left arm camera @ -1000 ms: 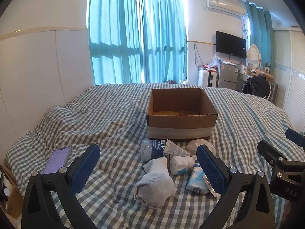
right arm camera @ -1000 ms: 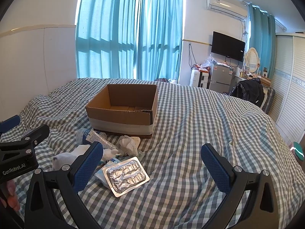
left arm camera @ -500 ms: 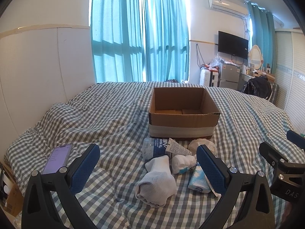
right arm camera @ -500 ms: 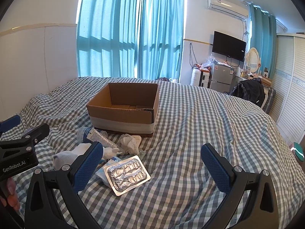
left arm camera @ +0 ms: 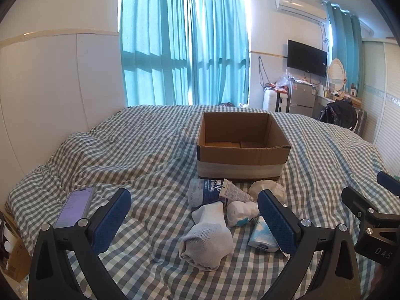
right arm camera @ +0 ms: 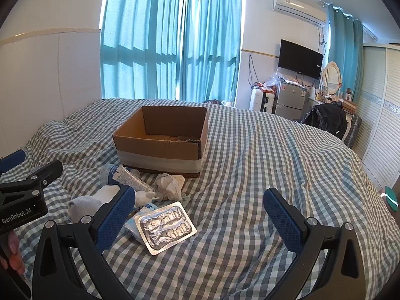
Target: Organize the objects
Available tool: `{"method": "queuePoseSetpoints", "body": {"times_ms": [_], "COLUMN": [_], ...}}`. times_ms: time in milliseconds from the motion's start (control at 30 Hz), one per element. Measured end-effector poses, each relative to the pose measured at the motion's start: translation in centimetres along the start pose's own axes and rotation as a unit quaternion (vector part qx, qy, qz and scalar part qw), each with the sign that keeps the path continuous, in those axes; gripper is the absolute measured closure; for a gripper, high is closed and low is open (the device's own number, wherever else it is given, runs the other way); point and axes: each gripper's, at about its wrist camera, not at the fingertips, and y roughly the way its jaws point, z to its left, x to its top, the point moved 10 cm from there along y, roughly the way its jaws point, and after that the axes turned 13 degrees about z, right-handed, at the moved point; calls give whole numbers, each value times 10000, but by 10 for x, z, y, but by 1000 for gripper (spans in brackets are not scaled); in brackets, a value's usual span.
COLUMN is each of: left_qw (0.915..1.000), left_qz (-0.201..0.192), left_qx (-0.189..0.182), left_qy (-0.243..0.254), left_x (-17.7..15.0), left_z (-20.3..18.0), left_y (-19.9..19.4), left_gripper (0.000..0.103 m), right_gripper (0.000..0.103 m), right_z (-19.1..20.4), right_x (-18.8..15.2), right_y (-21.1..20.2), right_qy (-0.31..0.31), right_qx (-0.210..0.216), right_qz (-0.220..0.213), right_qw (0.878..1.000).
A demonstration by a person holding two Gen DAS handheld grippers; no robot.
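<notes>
Nothing packed yet; box [left arm camera: 243,147] sitting empty, well beyond fingertips. Left gripper [left arm camera: 195,221] hanging spread wide, gripping nothing, sock [left arm camera: 207,237] lying between its fingers. Right gripper [right arm camera: 200,216] also spread, empty, foil pill pack [right arm camera: 165,226] lying just inside its left finger [right arm camera: 113,218]. All items waiting outside box.

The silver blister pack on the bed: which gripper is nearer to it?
Right. The right gripper hangs open with the blister pack just inside its left finger; the left gripper, also open, sits further left, over the white sock.
</notes>
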Motion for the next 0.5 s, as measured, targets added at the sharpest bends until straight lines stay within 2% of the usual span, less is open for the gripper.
{"method": "queuePoseSetpoints", "body": {"times_ms": [267, 500], "left_qw": [9991, 9944], "left_qz": [396, 1036], "left_qx": [160, 175], "left_qy": [17, 113], "left_x": [-16, -47], "left_z": [6, 7], "left_y": [30, 74], "left_gripper": [0, 0], "right_gripper": [0, 0], "right_z": [3, 20], "right_x": [-14, -46], "right_y": [25, 71], "right_qy": [-99, -329], "right_qx": [8, 186], "right_qz": [328, 1019], "right_qw": [9994, 9941]}}
